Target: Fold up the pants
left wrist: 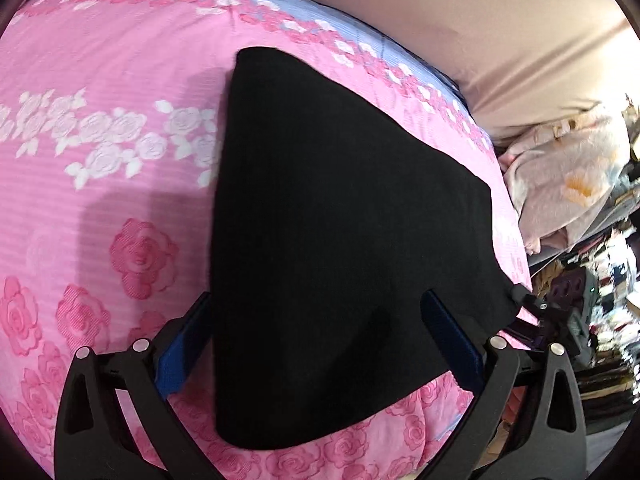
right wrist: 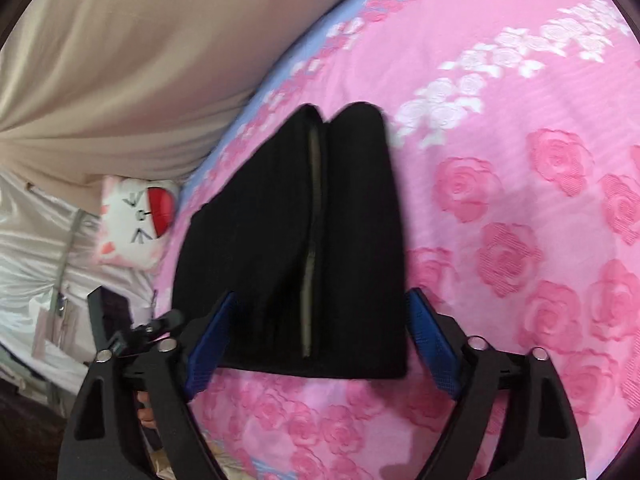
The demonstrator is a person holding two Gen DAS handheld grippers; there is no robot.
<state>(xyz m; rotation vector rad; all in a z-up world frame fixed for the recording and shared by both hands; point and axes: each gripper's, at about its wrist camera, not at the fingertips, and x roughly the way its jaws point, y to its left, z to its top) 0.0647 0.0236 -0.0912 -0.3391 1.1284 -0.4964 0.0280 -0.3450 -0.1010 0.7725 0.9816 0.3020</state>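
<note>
Black pants (left wrist: 340,220) lie folded flat on a pink rose-patterned bedspread (left wrist: 100,200). My left gripper (left wrist: 320,332) is open, its blue-padded fingers (left wrist: 180,356) straddling the near end of the pants, holding nothing. In the right wrist view the pants (right wrist: 288,240) show two stacked leg ends with a pale seam line between them. My right gripper (right wrist: 320,332) is open, its fingers (right wrist: 434,344) either side of the pants' near edge. The other gripper shows at the left edge of the right wrist view (right wrist: 132,332) and at the right edge of the left wrist view (left wrist: 548,320).
A beige sheet (left wrist: 480,40) hangs behind the bed. A white cat cushion (right wrist: 136,216) and shiny white fabric (right wrist: 36,248) sit left of the bed. A pale floral blanket (left wrist: 568,184) and cluttered shelves (left wrist: 608,320) lie to the right.
</note>
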